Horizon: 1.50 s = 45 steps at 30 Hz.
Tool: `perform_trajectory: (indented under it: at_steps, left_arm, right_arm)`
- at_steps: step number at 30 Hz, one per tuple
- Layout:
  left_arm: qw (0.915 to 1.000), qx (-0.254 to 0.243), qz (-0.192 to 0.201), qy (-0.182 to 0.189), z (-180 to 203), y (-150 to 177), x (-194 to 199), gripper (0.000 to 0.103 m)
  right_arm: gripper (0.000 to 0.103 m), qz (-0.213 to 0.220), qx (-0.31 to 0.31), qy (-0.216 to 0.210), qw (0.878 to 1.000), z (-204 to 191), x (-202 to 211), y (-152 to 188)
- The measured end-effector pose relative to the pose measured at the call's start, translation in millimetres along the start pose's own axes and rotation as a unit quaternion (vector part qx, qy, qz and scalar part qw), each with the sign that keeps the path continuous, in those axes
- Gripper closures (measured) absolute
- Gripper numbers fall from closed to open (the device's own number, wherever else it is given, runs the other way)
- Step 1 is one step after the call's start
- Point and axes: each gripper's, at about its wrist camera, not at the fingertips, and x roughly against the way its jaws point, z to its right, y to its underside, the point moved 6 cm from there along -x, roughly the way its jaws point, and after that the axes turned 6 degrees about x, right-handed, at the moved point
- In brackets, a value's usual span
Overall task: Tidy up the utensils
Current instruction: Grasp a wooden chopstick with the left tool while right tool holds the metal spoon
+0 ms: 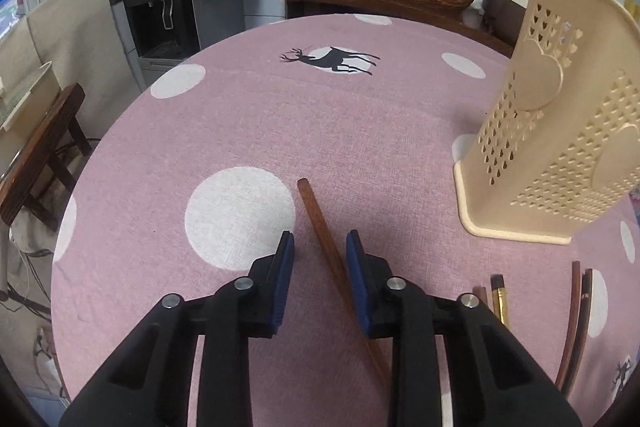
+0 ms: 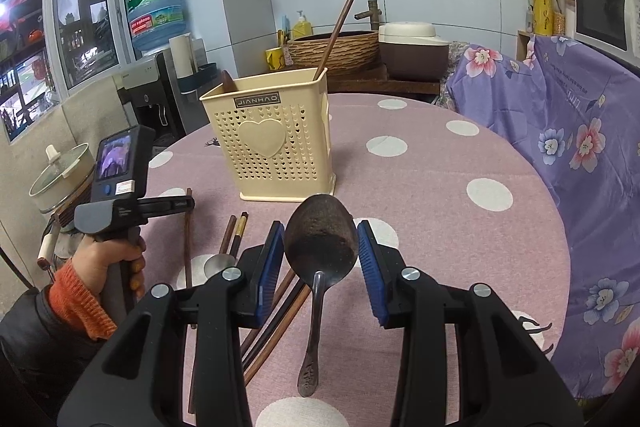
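A cream perforated utensil holder (image 2: pixel 276 143) stands on the pink dotted tablecloth (image 2: pixel 440 163), with a chopstick and a dark utensil in it; it also shows in the left wrist view (image 1: pixel 560 147). My left gripper (image 1: pixel 320 243) is open, its jaws on either side of a brown chopstick (image 1: pixel 324 239) lying on the cloth. My right gripper (image 2: pixel 320 231) is open, its jaws on either side of the bowl of a metal spoon (image 2: pixel 320 239) lying on the cloth. Several more chopsticks (image 2: pixel 276 311) and a second spoon (image 2: pixel 218 263) lie left of it.
Other chopsticks (image 1: pixel 576 319) lie at the right in the left wrist view. A water dispenser (image 1: pixel 160 7) stands beyond the table's far left edge. A woven basket (image 2: pixel 332 51) and rice cooker (image 2: pixel 412 47) sit on a counter behind. Purple floral cloth (image 2: pixel 580 147) covers something at the right.
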Motion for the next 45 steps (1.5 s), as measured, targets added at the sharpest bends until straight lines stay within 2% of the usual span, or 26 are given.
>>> perform_trajectory:
  at_steps: [2,4,12,17,20,25,32,36,40,45]
  left_arm:
    - [0.9999,-0.008,-0.001,-0.01,3.1,-2.3,-3.0,0.08]
    - [0.9997,-0.016,0.003,-0.018,7.0,-5.3,-5.6,0.091]
    - [0.9997,-0.021,0.005,-0.014,16.1,-9.7,-9.3,0.093]
    - [0.9998,-0.018,0.004,0.006,18.1,-10.0,-5.5,0.095]
    - [0.9993,-0.02,0.02,0.023,18.9,-9.4,8.7,0.095]
    - [0.9954,-0.01,0.051,0.081,13.2,-12.0,52.8,0.095]
    - [0.9802,0.0,0.129,0.15,-4.7,-23.9,144.4,0.095]
    - [0.9714,-0.006,0.162,0.173,-8.5,-23.9,181.1,0.095]
    - [0.9674,-0.009,0.176,0.182,-8.3,-25.3,193.4,0.095]
    - [0.9657,-0.006,0.176,0.191,-7.9,-26.6,193.6,0.095]
  right_arm:
    - [0.065,0.0,0.001,-0.003,1.0,-1.7,-1.1,-0.1]
    - [0.065,0.0,0.0,-0.006,1.0,-2.5,-2.0,-0.6]
    - [0.065,-0.002,-0.011,-0.007,1.0,1.5,-2.0,0.1]
    - [0.065,0.001,-0.012,-0.004,1.0,1.2,1.4,0.6]
    - [0.065,0.003,-0.015,-0.003,1.0,3.2,1.3,0.1]
    - [0.065,0.003,-0.018,-0.004,1.0,4.3,1.4,0.2]
    - [0.065,0.006,-0.017,0.0,1.0,3.2,4.9,-0.4]
    - [0.065,0.007,-0.017,-0.001,1.0,1.3,6.6,-0.9]
    - [0.065,0.012,-0.018,-0.005,1.0,-2.1,9.4,-2.6]
    - [0.065,0.015,-0.01,-0.005,1.0,-5.0,12.1,-5.7]
